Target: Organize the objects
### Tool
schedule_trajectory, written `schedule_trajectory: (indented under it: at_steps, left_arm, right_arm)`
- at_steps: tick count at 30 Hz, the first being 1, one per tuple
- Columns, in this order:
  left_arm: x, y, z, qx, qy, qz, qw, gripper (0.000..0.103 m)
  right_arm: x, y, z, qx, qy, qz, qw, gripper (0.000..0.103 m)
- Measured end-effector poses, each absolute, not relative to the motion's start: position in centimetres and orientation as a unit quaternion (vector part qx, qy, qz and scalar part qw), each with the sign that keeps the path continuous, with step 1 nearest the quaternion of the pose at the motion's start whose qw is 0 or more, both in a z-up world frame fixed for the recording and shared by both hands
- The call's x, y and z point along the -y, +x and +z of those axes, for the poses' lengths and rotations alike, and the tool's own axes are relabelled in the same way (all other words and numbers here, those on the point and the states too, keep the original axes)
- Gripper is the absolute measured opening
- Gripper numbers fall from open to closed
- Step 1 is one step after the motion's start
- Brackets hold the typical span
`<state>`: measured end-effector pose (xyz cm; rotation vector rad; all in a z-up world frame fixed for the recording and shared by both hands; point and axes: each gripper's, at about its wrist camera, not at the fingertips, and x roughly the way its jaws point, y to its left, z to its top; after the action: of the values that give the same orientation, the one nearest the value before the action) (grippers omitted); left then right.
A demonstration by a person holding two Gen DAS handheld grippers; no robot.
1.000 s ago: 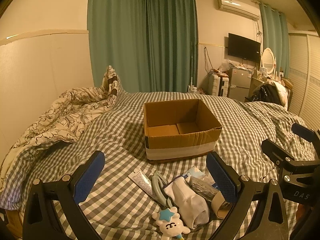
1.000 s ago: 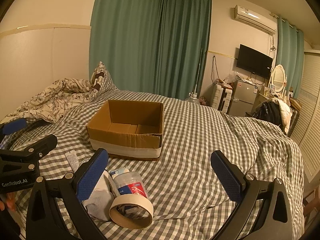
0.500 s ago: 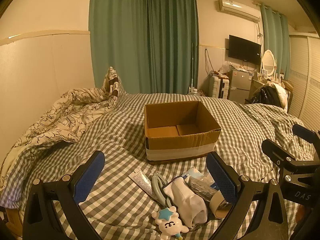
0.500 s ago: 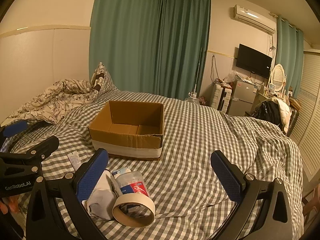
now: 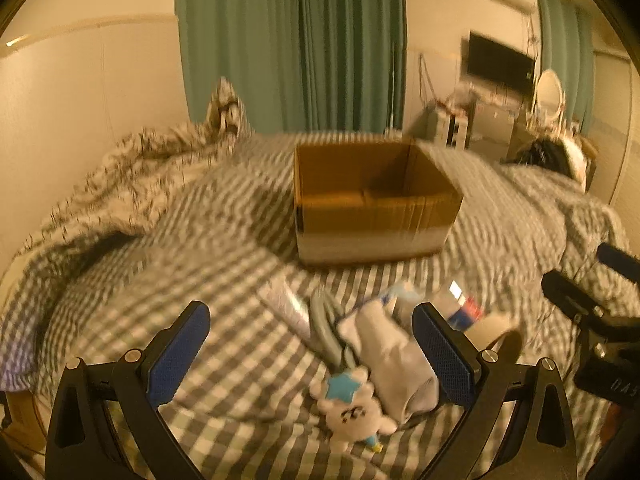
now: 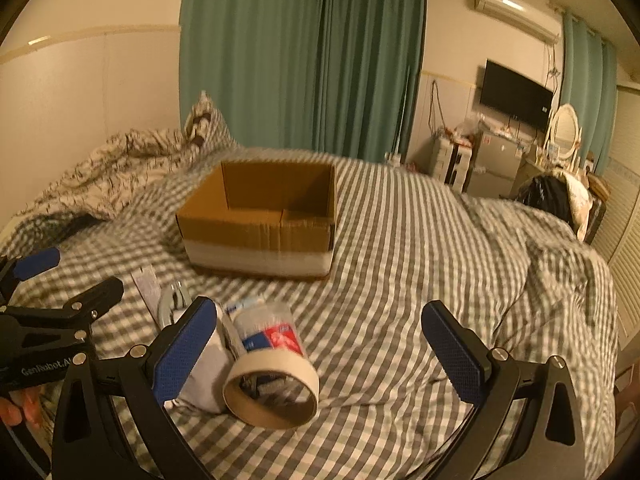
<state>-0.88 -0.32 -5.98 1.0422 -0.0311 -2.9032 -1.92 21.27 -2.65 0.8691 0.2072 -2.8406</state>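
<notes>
An open, empty cardboard box [image 5: 372,204] [image 6: 260,224] sits on the checked bed. In front of it lies a small heap: a white plush toy with a blue star [image 5: 352,408], a rolled white sock [image 5: 394,364] [image 6: 204,368], a tape roll [image 6: 272,388], a clear bottle with a red and blue label [image 6: 272,332] [image 5: 460,308], a tube [image 5: 286,306] and a grey cord [image 5: 326,332]. My left gripper [image 5: 310,356] hangs open just above the heap. My right gripper [image 6: 320,354] is open too, the tape roll near its left finger.
A crumpled patterned duvet [image 5: 132,176] is piled at the left of the bed, beside the wall. Teal curtains [image 6: 304,56] hang behind. A TV [image 6: 516,94], mirror and cluttered furniture stand at the far right. A hand [image 6: 18,408] holds the left gripper.
Both views have tipped downwards and moved closer to the heap, with motion blur. The objects have not moved and both grippers stay open.
</notes>
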Motion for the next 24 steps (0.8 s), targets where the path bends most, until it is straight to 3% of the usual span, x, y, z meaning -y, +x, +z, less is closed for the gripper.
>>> schedule_trajectory:
  at_steps: [8,19,22,23,24]
  left_arm:
    - [0.2,-1.2,-12.2,0.016,0.42,-0.907,0.039,0.099]
    - [-2.6,-1.2,-15.6,0.057,0.459,-0.886,0.0,0.095]
    - [-3.0,-1.3,-16.0,0.046,0.466,-0.883,-0.026,0.077]
    - [-3.0,-1.5,-16.2,0.035,0.474,-0.879,-0.045,0.061]
    - [-3.0,-1.6,-16.3,0.026,0.481,-0.874,-0.058,0.057]
  right_arm:
    - [-20.5,-3.6,-7.3,-0.068,0.352,-0.93,0.077,0.103]
    - [-20.0,-4.8,-11.2,-0.04,0.421,-0.901,0.094,0.103]
    - [-20.2,-5.0,-11.8,-0.017,0.438,-0.892,0.107,0.099]
    - [-20.2,-5.1,-12.0,-0.01,0.442,-0.89,0.114,0.093]
    - [-20.3,-5.1,-12.0,-0.003,0.446,-0.887,0.124,0.085]
